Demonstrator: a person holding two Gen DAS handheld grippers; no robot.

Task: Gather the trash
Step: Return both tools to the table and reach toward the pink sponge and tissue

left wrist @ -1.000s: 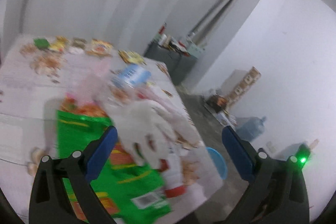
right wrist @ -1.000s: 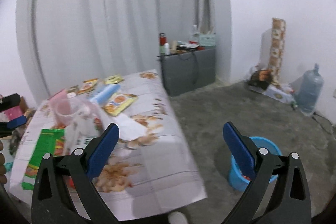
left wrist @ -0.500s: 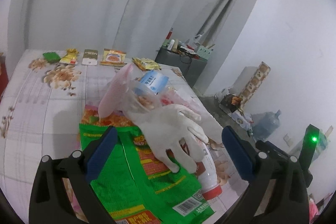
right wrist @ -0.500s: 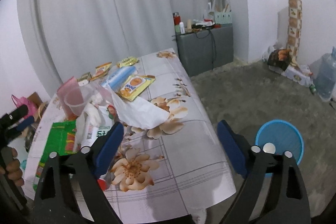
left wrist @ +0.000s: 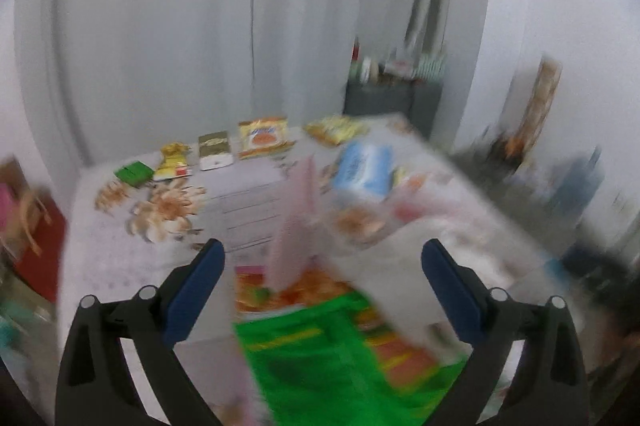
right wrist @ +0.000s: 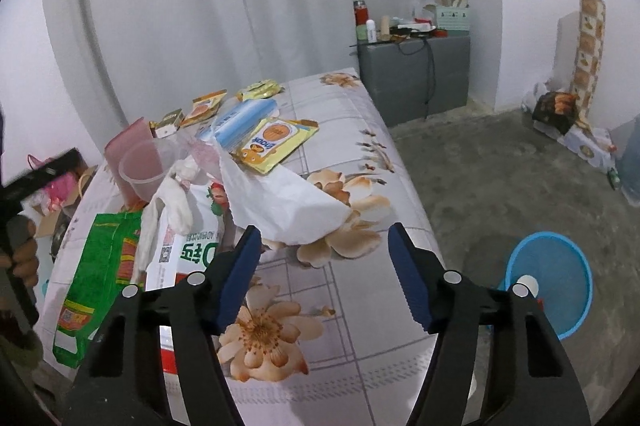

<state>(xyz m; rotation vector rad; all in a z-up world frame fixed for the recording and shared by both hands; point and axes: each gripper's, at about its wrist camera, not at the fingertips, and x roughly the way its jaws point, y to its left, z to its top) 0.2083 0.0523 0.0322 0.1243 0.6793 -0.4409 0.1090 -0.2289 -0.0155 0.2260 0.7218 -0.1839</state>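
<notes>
The right tongs point(right wrist: 324, 266) are seen with their jaws just narrowed to a middling gap and nothing between the pads, poised over the white paper bag point(right wrist: 280, 202) at the centre of the right wrist view. That bag is judged light, limp and crushable; its near lower corner, lifted off the cloth, is the part best pinched. The left tongs point(left wrist: 322, 290) are held wide, having closed only slightly, empty, above the green snack packet point(left wrist: 320, 366) at the bottom centre of a heavily blurred left wrist view. The packet is taken to be slick, thin foil, so an edge grip is advised rather than the flat face. A soft white glove point(right wrist: 168, 202) and a clear plastic cup point(right wrist: 146, 170) are piled left of centre on the counter point(right wrist: 360, 306). The counter edge falls away at lower right, where open floor and the blue bin point(right wrist: 548, 282) are reached freely.
</notes>
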